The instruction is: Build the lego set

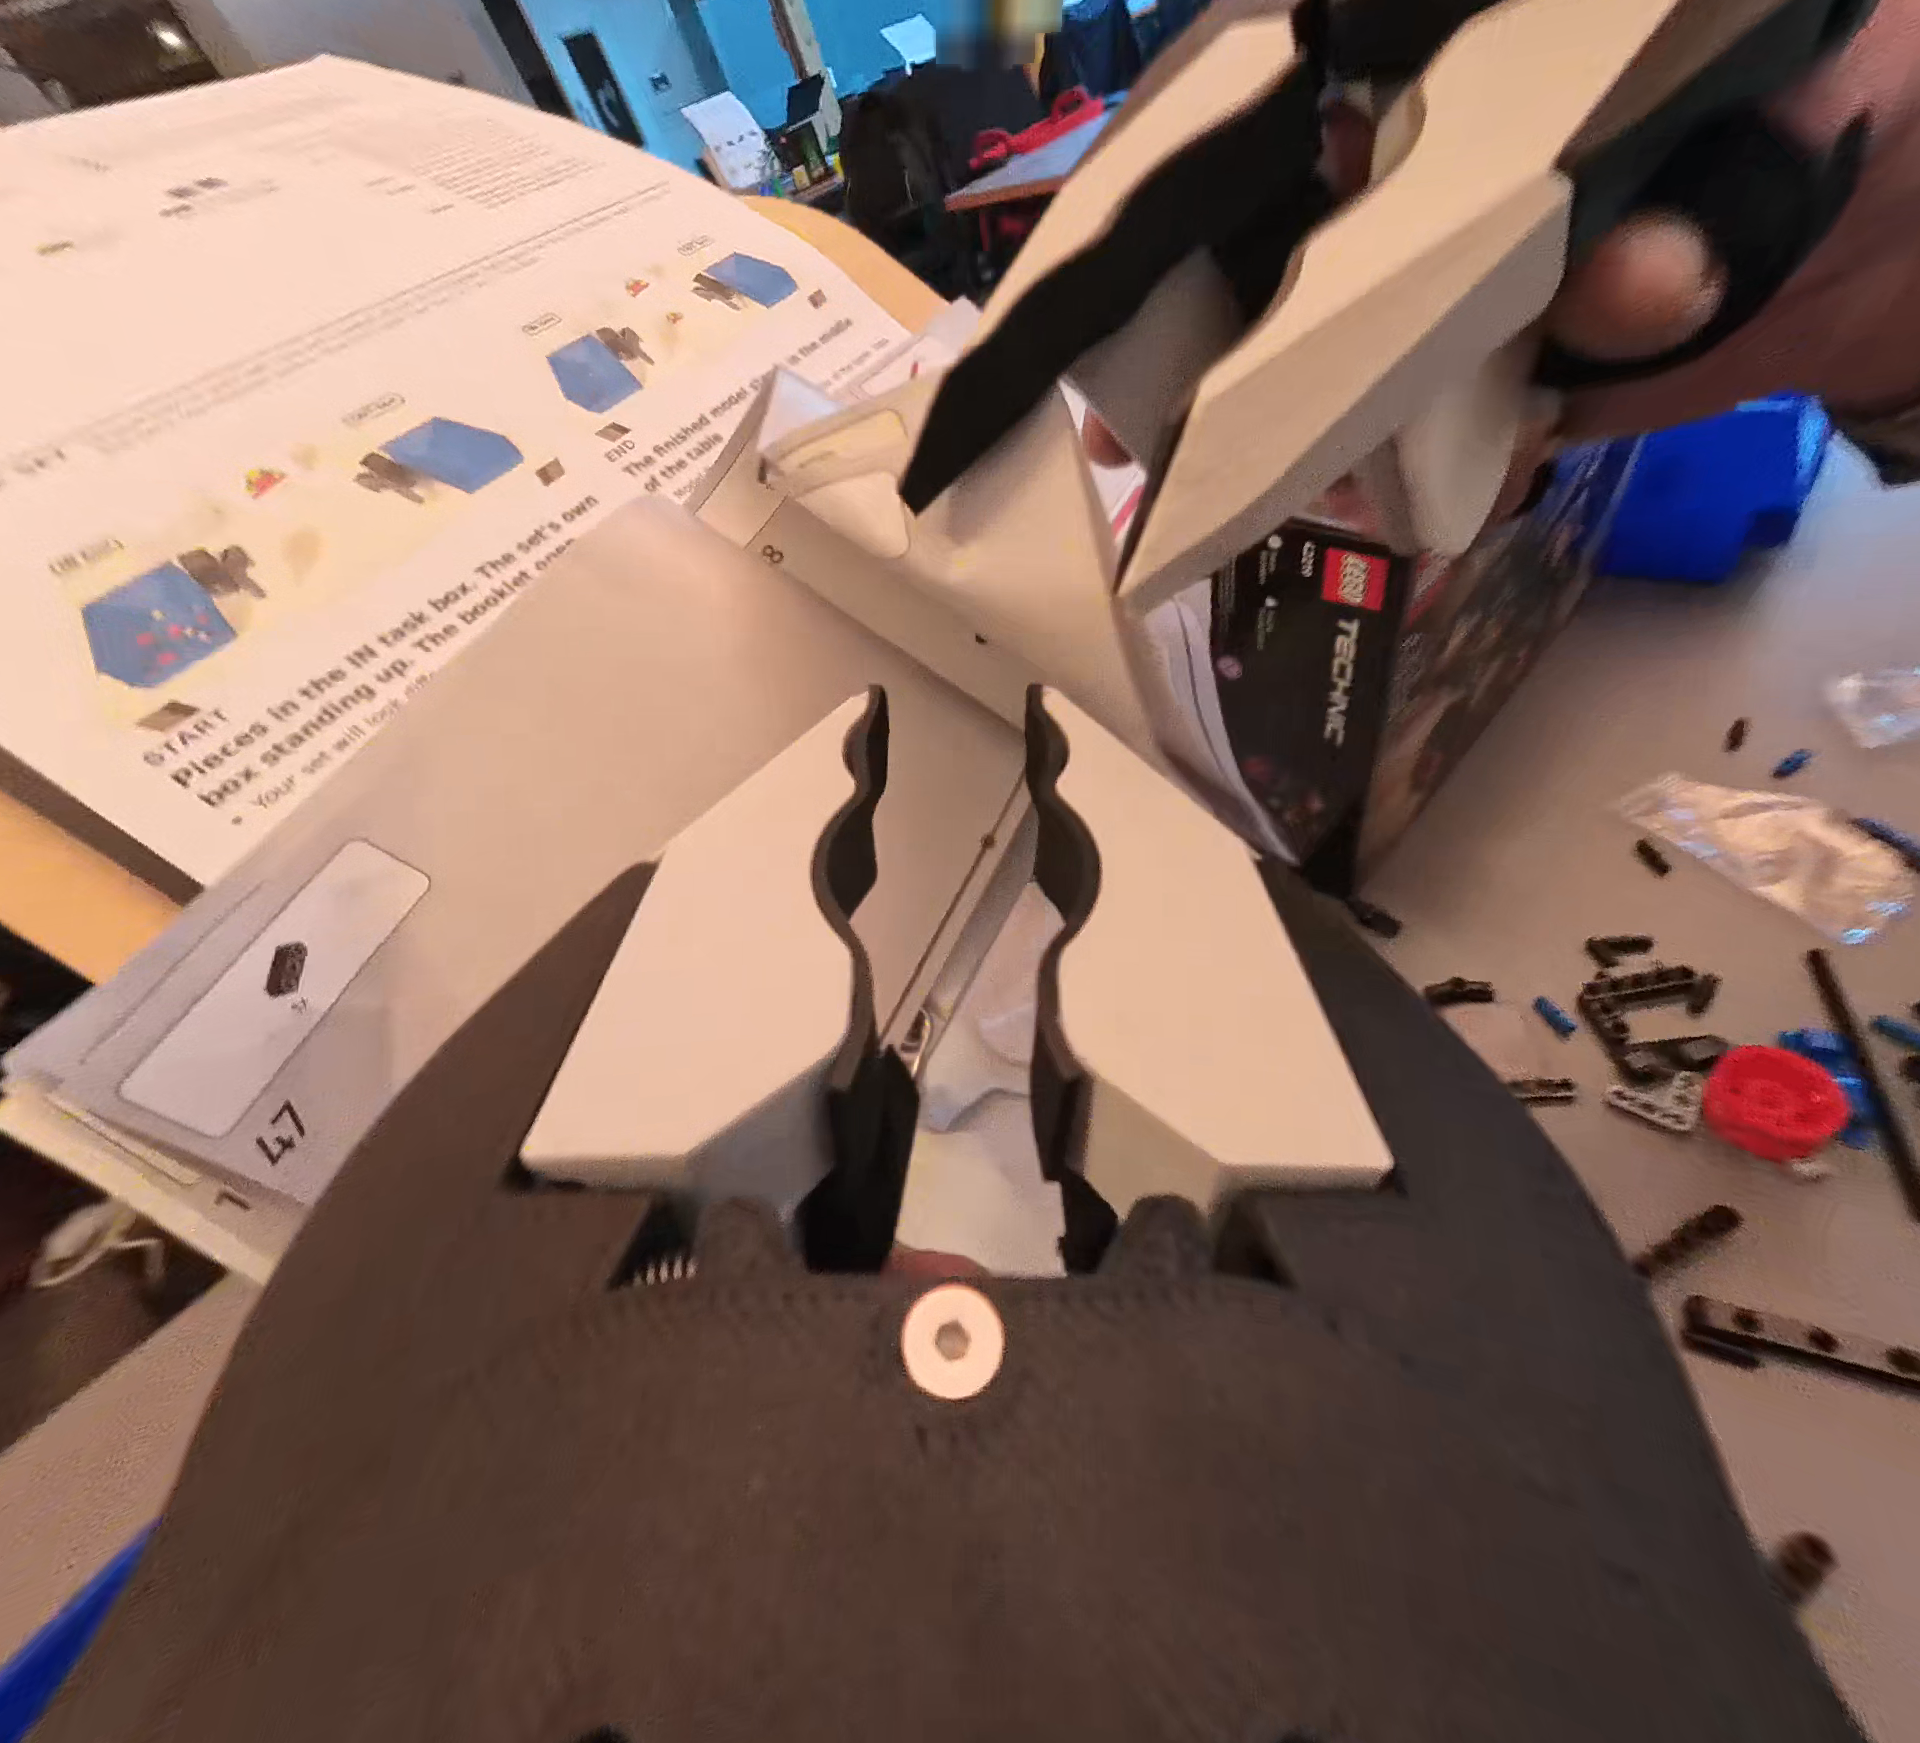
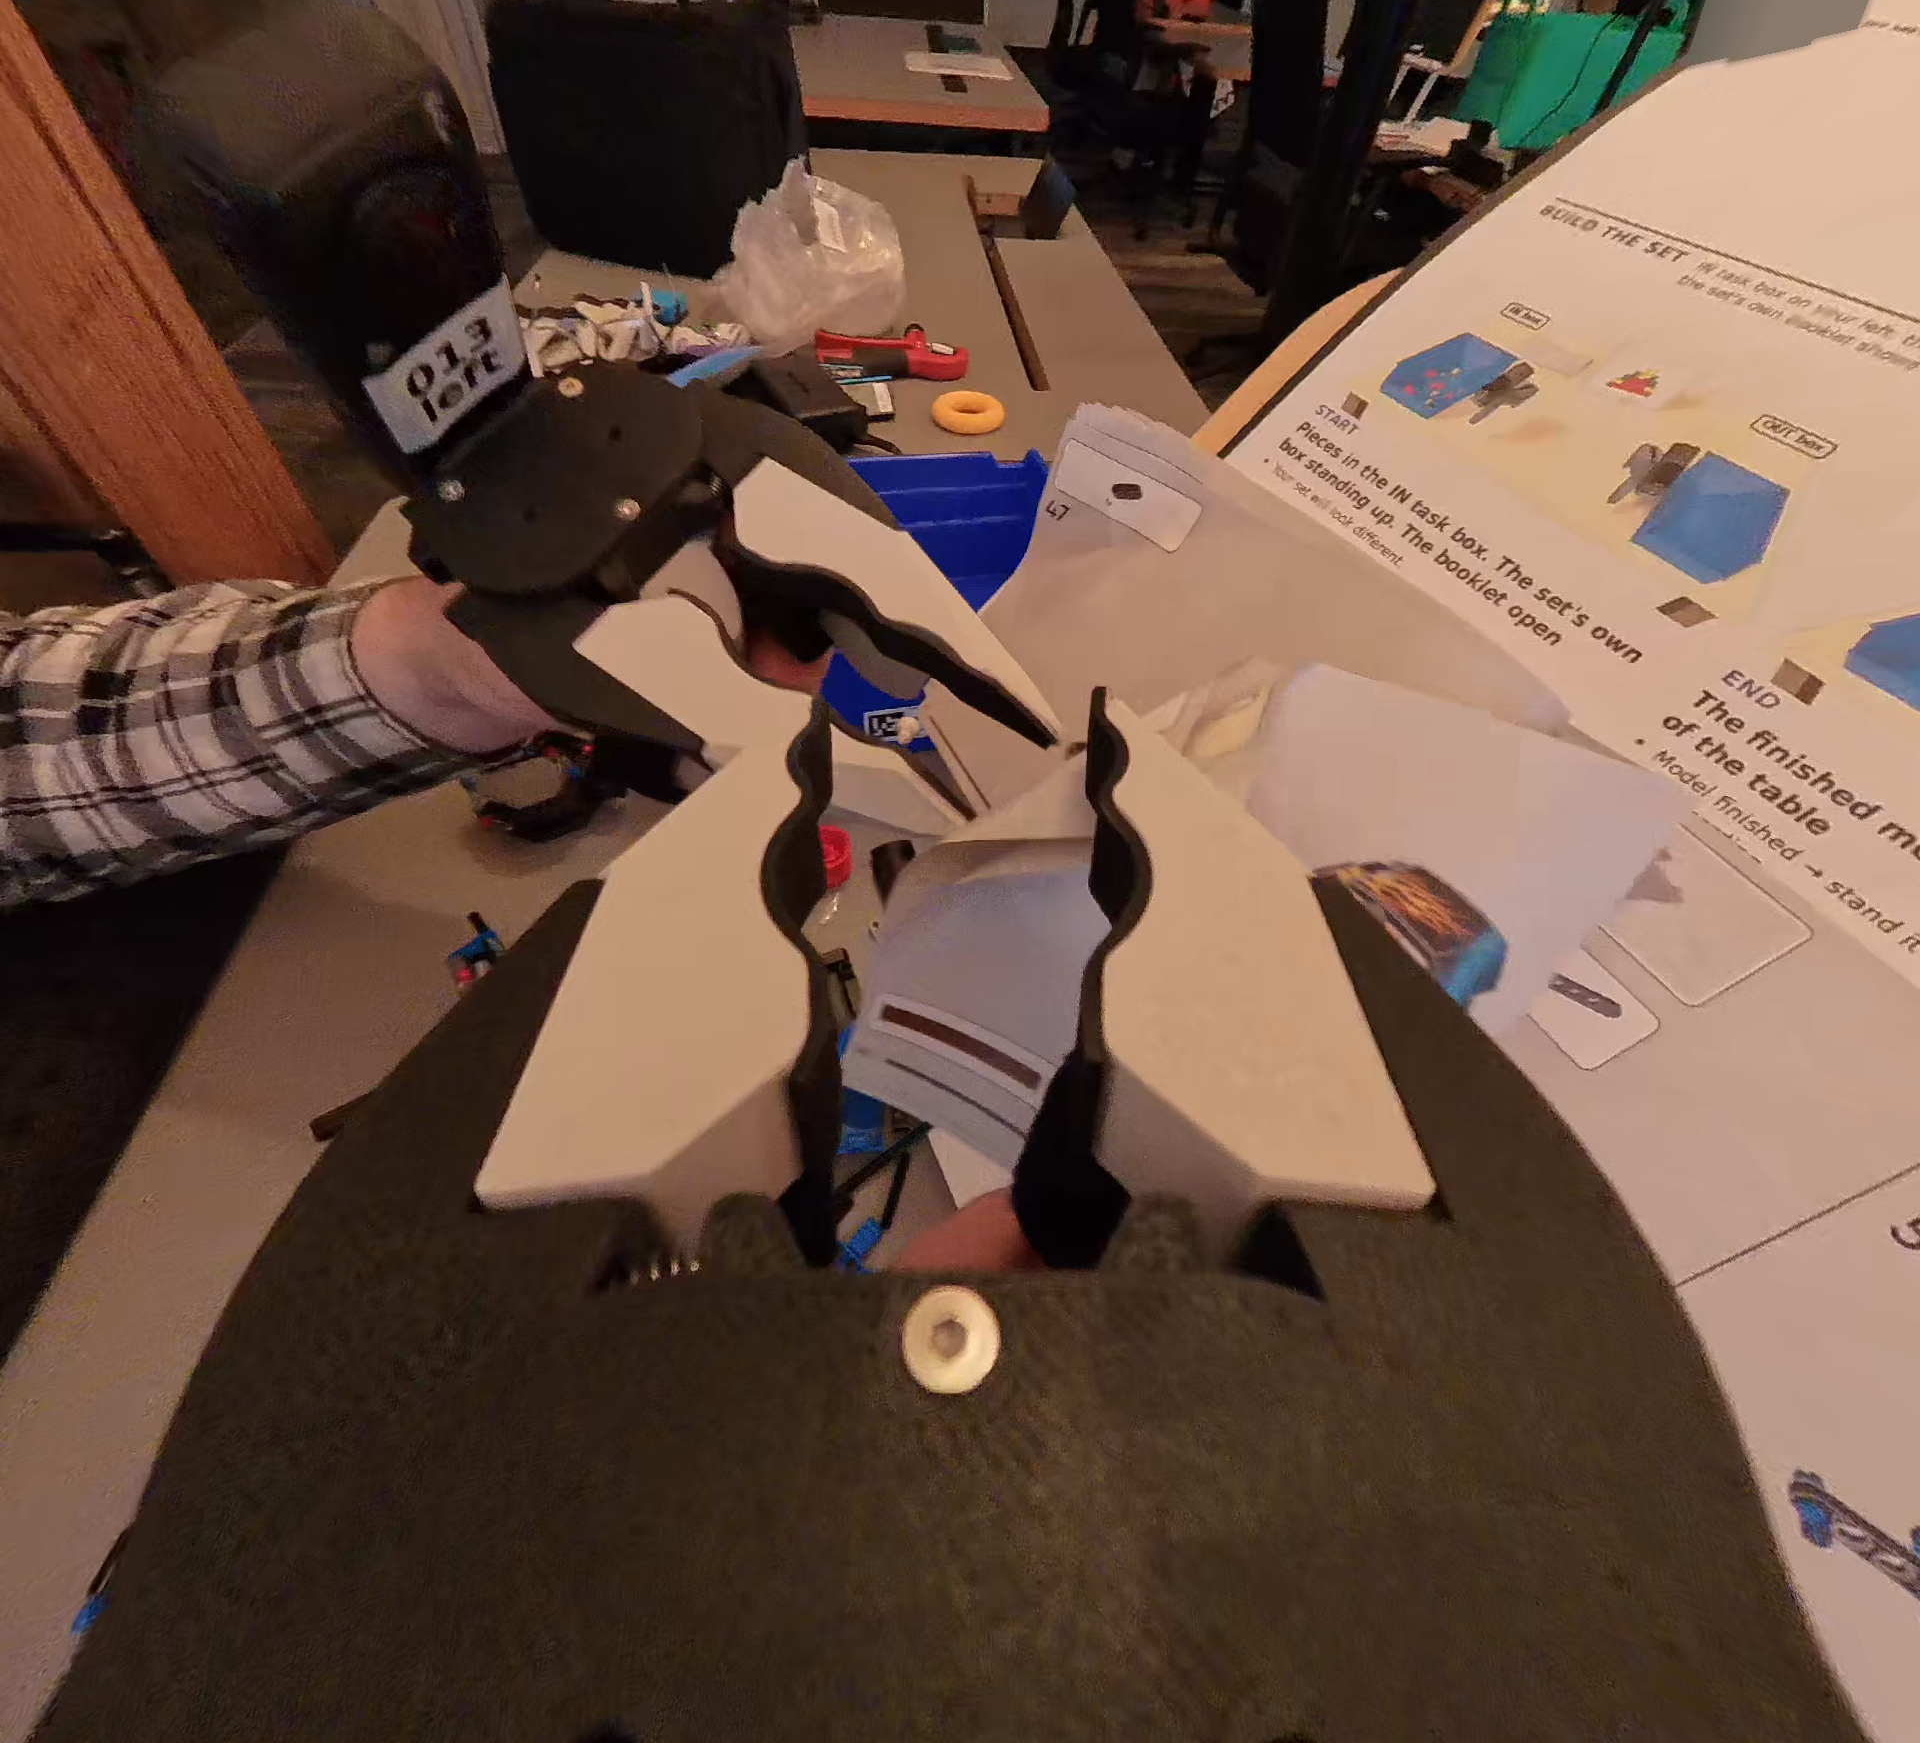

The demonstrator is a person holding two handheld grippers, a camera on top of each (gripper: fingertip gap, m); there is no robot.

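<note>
The booklet [image 1: 582,737] is lying open on the counter [image 1: 1558,872], its pages half hidden behind both slightly spread grippers, left [image 1: 956,706] near, right [image 1: 1013,540] reaching down from far right.

ahead: booklet [image 1: 582,758] blocks — right: box [image 1: 1455,654], loose pieces [image 1: 1662,1018]
</note>
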